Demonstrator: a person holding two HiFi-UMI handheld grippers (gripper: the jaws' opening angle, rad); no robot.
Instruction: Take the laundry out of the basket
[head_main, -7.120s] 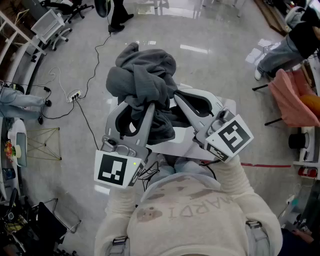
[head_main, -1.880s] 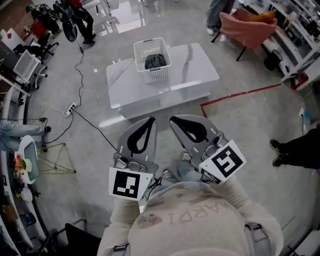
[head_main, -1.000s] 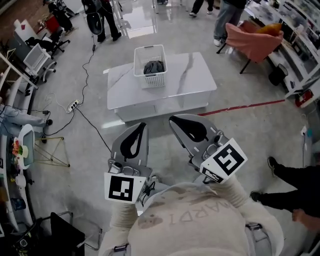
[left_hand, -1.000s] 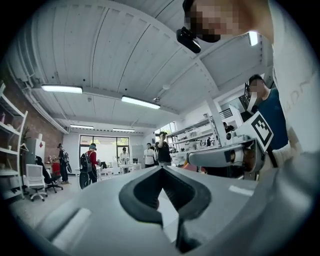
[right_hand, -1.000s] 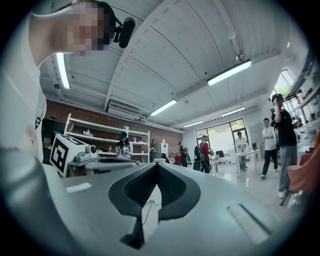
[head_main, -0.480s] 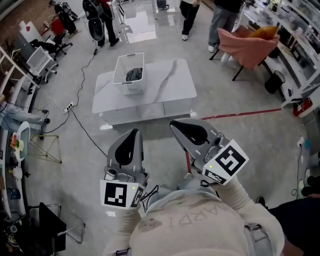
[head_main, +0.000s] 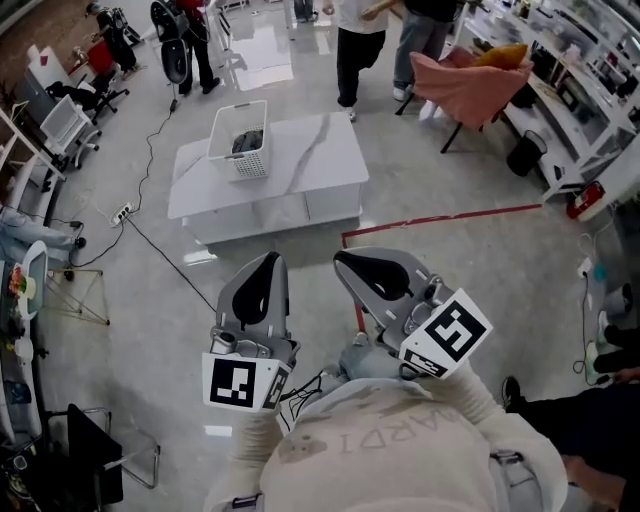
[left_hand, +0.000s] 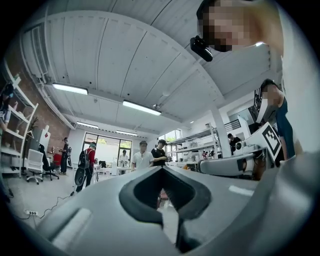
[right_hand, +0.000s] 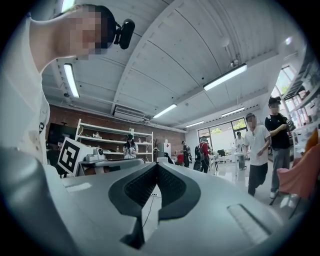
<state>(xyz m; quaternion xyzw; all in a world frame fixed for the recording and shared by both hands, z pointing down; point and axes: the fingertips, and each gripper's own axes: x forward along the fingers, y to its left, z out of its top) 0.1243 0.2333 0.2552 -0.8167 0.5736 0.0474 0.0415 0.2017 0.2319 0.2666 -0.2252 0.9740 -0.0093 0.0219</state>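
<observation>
The pick looks not yet begun: left gripper and right gripper hang close to the person, fingers clenched on nothing, well apart from the dark laundry in the white basket on the bench, so next means approaching and opening over it.
</observation>
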